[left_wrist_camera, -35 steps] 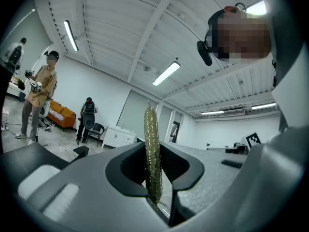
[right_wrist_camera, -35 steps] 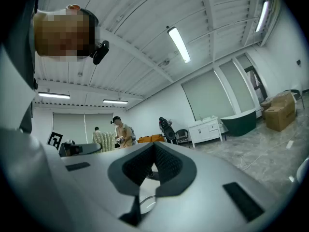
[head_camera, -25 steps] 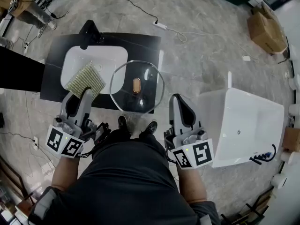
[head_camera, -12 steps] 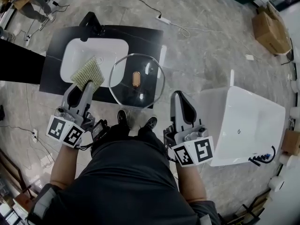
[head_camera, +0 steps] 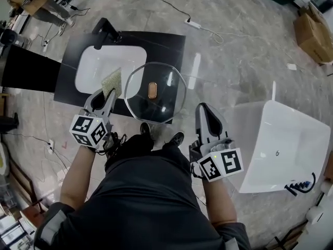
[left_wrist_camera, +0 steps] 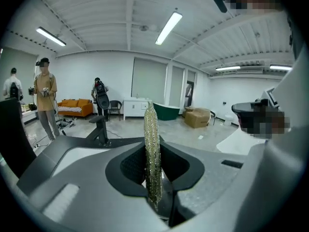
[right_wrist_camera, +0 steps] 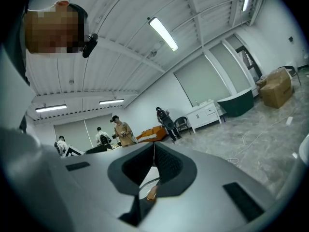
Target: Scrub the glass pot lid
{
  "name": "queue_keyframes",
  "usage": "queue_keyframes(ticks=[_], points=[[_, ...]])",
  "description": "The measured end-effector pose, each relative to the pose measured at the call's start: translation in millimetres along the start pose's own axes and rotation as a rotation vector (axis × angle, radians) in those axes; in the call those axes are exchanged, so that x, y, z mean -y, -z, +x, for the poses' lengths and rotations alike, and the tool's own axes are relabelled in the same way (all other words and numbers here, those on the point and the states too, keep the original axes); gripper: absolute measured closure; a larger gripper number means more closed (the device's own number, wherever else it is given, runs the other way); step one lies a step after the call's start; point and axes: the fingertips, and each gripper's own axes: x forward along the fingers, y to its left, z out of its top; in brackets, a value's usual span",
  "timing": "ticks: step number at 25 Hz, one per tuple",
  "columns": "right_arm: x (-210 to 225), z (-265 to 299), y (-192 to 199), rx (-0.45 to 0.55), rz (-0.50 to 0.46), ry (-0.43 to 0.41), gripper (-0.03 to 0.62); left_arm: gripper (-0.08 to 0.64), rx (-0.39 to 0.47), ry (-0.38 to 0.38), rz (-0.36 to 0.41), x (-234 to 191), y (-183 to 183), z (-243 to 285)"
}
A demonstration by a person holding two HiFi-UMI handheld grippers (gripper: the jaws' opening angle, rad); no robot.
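Note:
The round glass pot lid (head_camera: 165, 99) with a brown knob (head_camera: 152, 90) hangs in the air over the front of the sink counter. My right gripper (head_camera: 202, 108) sits at the lid's right edge, and its jaws are shut on the rim. In the right gripper view the pads (right_wrist_camera: 166, 166) meet above the knob (right_wrist_camera: 152, 193). My left gripper (head_camera: 107, 96) is shut on a yellow-green scrub sponge (head_camera: 111, 82), just left of the lid. In the left gripper view the sponge (left_wrist_camera: 152, 153) stands edge-on and upright between the jaws.
A black counter (head_camera: 171, 48) with a white basin (head_camera: 99, 66) and a black faucet (head_camera: 104, 31) lies under the lid. A white bathtub (head_camera: 273, 139) stands to the right, a cardboard box (head_camera: 315, 33) at the far right, and a cable (head_camera: 200, 25) on the floor. People (left_wrist_camera: 46, 100) stand in the background.
The left gripper has rolled over, so the sponge went from flat-faced to edge-on. It has moved closer to the lid's left side. The right gripper still holds the lid.

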Motion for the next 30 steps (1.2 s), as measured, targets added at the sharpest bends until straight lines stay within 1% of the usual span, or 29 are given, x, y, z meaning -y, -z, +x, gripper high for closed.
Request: queue_keyframes(ticks=[4,6,8,10,12,14,16,17,21,22,23,24,27,28,30], points=[[-1,20,14,-0.041,-0.002,0.035,0.584,0.489,-0.069,0.011,-0.002,-21,19,19],[1,29,18,-0.056,0.008,0.084,0.584,0.489,-0.087,0.020,0.000,-33,25,28],[-1,37,26,-0.074,0.040,0.139,0.584,0.489,-0.105,0.043,-0.017,-44,31,37],[-9,48,36,-0.094,0.064,0.170,0.584,0.489,-0.126,0.068,-0.031,-55,39,45],[-21,61,46,-0.113,0.069,0.176,0.584,0.489,-0.147,0.100,-0.033,-63,47,52],[-32,73,53,-0.135,0.059,0.180,0.584,0.489,-0.166,0.151,-0.032,-66,54,58],[-39,83,58,-0.147,0.053,0.191,0.584,0.489,-0.187,0.200,-0.003,-66,58,66],[-41,88,60,-0.147,0.054,0.199,0.584,0.489,-0.196,0.217,0.027,-67,58,71],[-43,100,64,-0.131,0.080,0.221,0.584,0.489,-0.227,0.245,0.185,-68,54,98],[-42,100,65,-0.133,0.086,0.223,0.584,0.489,-0.232,0.246,0.234,-67,54,106],[-39,100,67,-0.138,0.093,0.223,0.584,0.489,-0.234,0.247,0.300,-64,55,114],[-36,101,69,-0.146,0.099,0.221,0.584,0.489,-0.236,0.248,0.390,-61,59,123],[-23,105,69,-0.166,0.099,0.190,0.584,0.489,-0.266,0.273,0.731,-47,81,144],[-19,106,69,-0.172,0.094,0.178,0.584,0.489,-0.280,0.297,0.816,-41,91,148],[-12,107,72,-0.187,0.100,0.165,0.584,0.489,-0.304,0.358,0.922,-30,109,154]])
